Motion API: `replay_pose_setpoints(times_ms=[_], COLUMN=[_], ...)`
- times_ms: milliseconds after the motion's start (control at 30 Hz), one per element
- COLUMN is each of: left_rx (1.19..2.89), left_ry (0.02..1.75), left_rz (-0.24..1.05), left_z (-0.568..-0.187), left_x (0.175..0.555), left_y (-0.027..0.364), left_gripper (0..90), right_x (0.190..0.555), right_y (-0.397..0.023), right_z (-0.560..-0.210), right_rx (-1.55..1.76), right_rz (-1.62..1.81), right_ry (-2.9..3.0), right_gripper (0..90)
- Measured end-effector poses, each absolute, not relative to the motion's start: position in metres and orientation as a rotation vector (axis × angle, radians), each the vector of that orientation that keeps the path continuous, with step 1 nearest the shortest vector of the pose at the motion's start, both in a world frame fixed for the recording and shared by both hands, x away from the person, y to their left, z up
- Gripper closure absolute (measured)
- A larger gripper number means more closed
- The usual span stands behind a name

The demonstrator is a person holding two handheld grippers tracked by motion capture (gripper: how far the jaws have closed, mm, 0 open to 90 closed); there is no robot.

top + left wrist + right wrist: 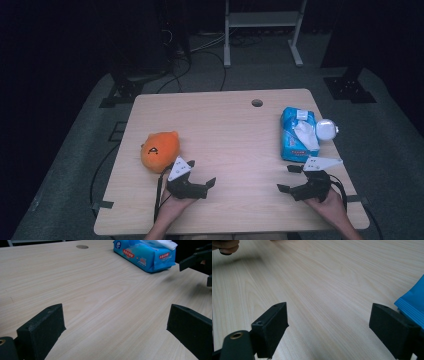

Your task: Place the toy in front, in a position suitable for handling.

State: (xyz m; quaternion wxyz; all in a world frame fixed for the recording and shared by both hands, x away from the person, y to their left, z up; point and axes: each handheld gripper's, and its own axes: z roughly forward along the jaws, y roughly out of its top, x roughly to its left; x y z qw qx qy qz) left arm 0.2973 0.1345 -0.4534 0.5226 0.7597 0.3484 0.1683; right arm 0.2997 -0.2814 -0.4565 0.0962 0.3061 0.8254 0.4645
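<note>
left gripper sits just right of the orange plush – fingers spread wide, nothing between them. right gripper, fingers also apart – the blue tissue pack lies just beyond on the tabletop, long axis running away from the person.

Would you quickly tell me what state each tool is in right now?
Left tool: open, holding nothing.
Right tool: open, holding nothing.
</note>
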Motion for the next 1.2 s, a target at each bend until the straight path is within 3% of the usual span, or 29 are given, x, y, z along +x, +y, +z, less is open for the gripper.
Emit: replay_pose_setpoints(times_ms=[367,733,967,1200], left_rx=[1.777,1.703,1.674,1.696], left_ry=[0.805,0.853,0.921,1.043], left_rz=[0.485,0.636,0.685,0.611], left_z=[-0.423,-0.386,-0.391,-0.416], left_x=[0.306,0.333,0.352,0.368], left_y=[0.150,0.212,0.247,0.269], left_gripper=[1.0,1.0,5.7,10.4], right_x=[0.298,0.300,0.299,0.298], right_y=[-0.282,-0.280,-0.282,-0.283], right_z=[-0.457,-0.458,-0.455,-0.455], right_rx=[0.926,0.941,0.939,0.940], right_rz=[1.390,1.392,1.408,1.408], right_ry=[2.433,2.437,2.420,2.422], right_gripper=[14.2,14.2,14.2,14.2])
